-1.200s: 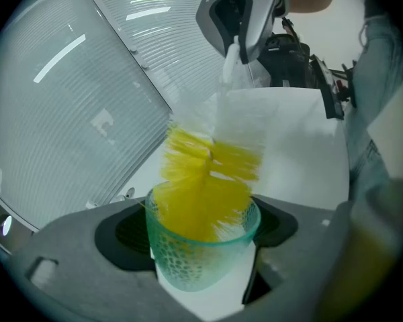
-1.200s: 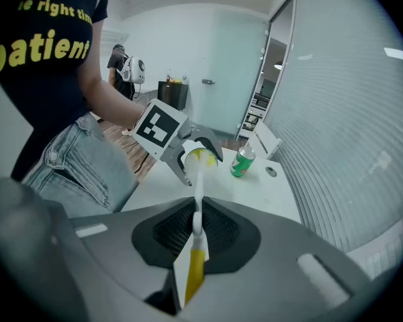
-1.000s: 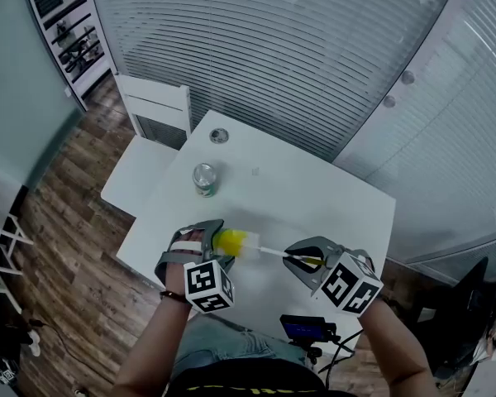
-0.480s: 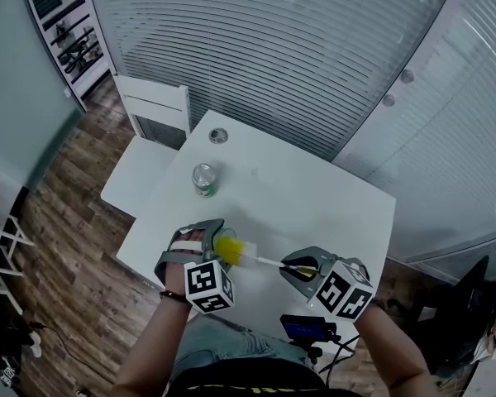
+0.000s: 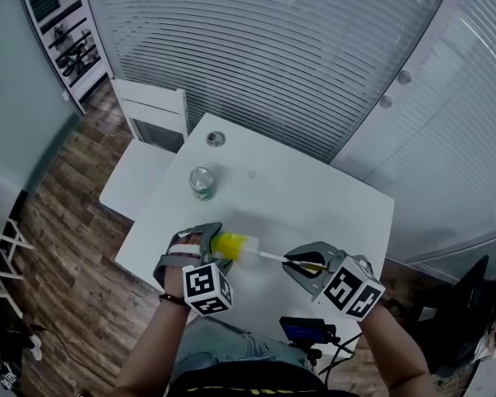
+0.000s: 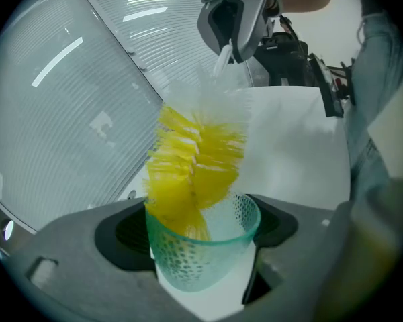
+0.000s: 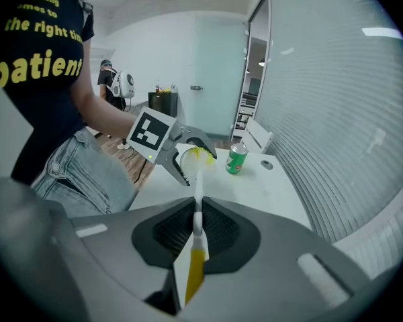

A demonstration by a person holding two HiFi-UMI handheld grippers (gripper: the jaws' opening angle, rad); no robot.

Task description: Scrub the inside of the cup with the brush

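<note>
My left gripper [image 6: 205,243] is shut on a clear green cup [image 6: 203,250] with a dotted wall, held above the near part of the white table [image 5: 314,197]. The brush [image 6: 195,166] has yellow and white bristles; its yellow tip sits inside the cup's mouth, most of the head sticking out. In the head view the brush head [image 5: 231,243] lies at the left gripper [image 5: 207,242], its thin white handle running right to my right gripper [image 5: 302,265]. The right gripper [image 7: 196,237] is shut on the brush's white and yellow handle [image 7: 195,267].
A green drink can [image 5: 202,182] stands upright on the table's left side, also seen in the right gripper view as the can [image 7: 237,158]. A small round lid [image 5: 216,139] lies at the far corner. A white chair [image 5: 153,126] stands beyond the table's left edge.
The brush head slid into the cup half a second ago and has come back out a little; the right gripper shifted left, then right again. The left gripper kept still.
</note>
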